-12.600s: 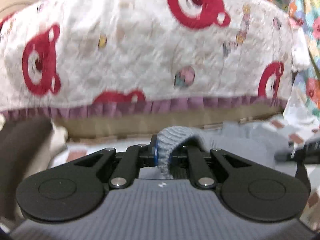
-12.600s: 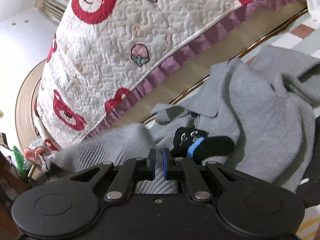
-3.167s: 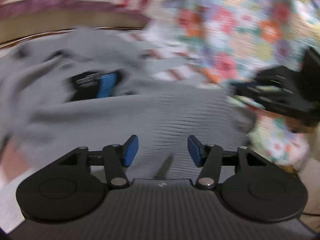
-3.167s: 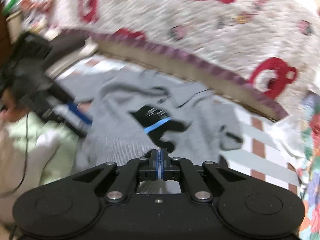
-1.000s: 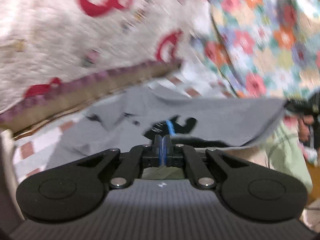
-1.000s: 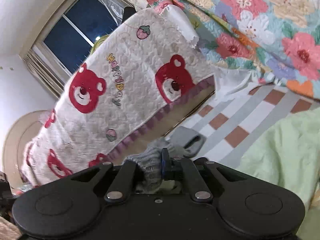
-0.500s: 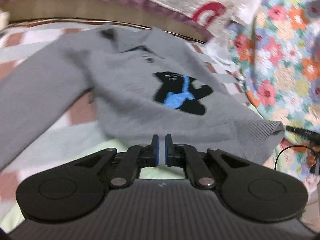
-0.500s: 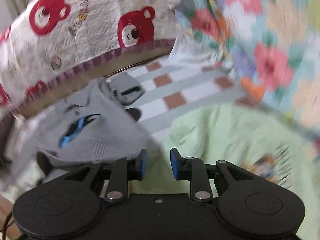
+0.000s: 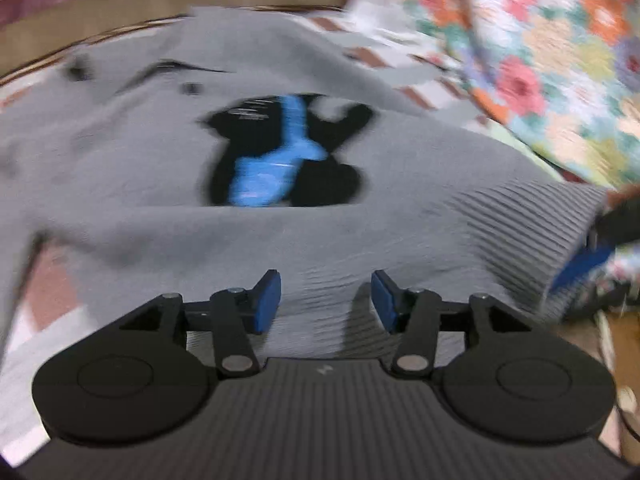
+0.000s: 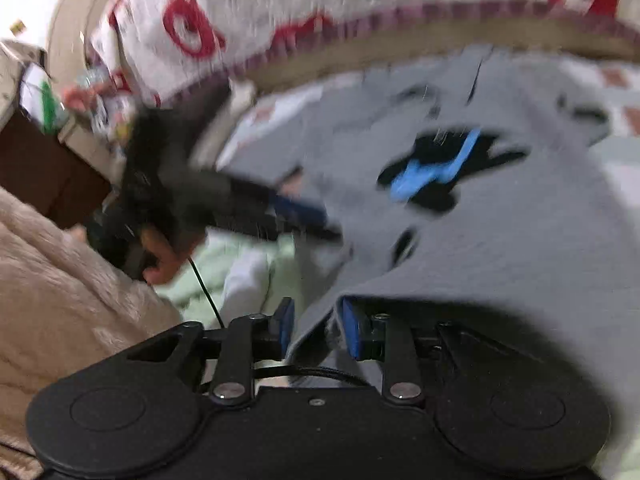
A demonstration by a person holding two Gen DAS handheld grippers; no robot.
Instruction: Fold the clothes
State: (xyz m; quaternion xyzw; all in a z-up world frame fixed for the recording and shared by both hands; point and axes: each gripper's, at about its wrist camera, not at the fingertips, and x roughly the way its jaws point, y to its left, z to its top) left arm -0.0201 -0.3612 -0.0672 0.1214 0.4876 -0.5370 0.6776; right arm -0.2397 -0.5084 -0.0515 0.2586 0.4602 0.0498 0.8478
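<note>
Both views are motion-blurred. Left wrist view: the left gripper [image 9: 325,300], black with blue pads, fills the lower frame and points steeply down at a grey knitted sweater with a black-and-blue figure on its chest [image 9: 280,220], spread face up across the centre of the frame on a bed sheet of white, grey and brick-red checks [image 9: 44,296]. The jaws stand apart and are opening; the ribbed hem of the sweater lies under the gap between them, and neither pad presses on it. At the right edge, mid-height, the right gripper [image 9: 580,268] shows as a dark blur with a blue pad at the hem's far corner. A floral quilt in pink, orange and green [image 9: 560,40] fills the upper right. Right wrist view: the right gripper [image 10: 316,330] occupies the lower frame, tilted downward, with the sweater [image 10: 500,240] filling the centre and right. Its jaws are partly apart and opening; a corner of the hem sits in the gap, and whether the right-hand pad touches it cannot be told. At centre left a person's hand [image 10: 160,256] grips the handle of the left gripper [image 10: 296,216], which reaches toward the sweater's edge. A white quilted cover with red bear prints and a purple frill [image 10: 280,8] runs across the top, and a beige fleece sleeve [image 10: 60,300] fills the lower left.
</note>
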